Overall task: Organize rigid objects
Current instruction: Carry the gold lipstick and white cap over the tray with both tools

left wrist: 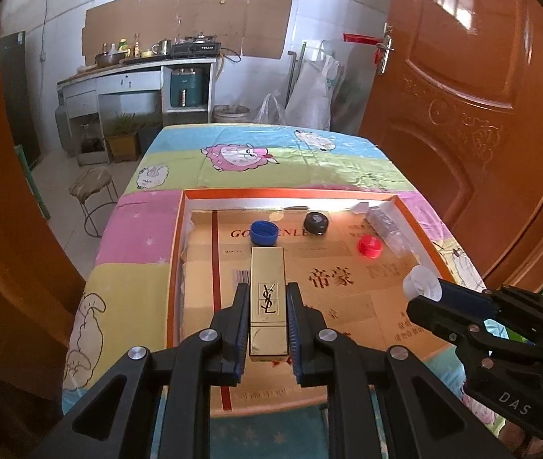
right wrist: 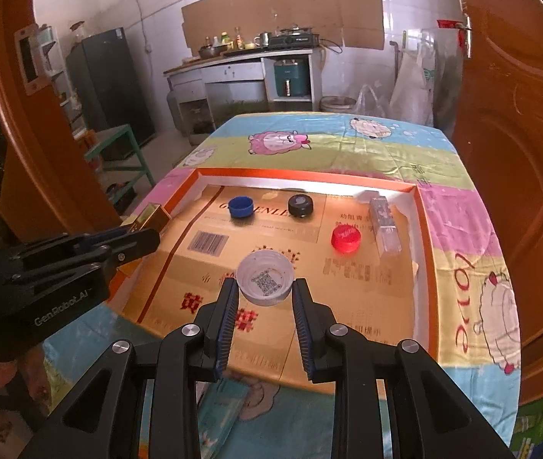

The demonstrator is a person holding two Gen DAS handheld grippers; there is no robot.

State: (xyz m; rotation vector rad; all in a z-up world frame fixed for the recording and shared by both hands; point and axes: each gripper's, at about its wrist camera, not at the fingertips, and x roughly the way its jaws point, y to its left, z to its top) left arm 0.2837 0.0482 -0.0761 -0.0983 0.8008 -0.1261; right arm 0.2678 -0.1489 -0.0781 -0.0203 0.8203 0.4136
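The left gripper [left wrist: 267, 302] pinches the gold lipstick case [left wrist: 267, 298] lengthwise above the orange-rimmed tray [left wrist: 290, 192] – probably nearer its left wall – while the right gripper [right wrist: 265, 287] clamps the white cap [right wrist: 265, 277].

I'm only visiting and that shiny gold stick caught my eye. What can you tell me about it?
The gold case is a slim, square-sided tube with a mirror-like metallic finish, a monogram logo panel on its top face and a seam near the end towards the camera. It looks closed and slightly scuffed. The left gripper has its jaws clamped on the long sides, so it points lengthwise away from the camera over the orange-rimmed tray. Nothing else touches it.
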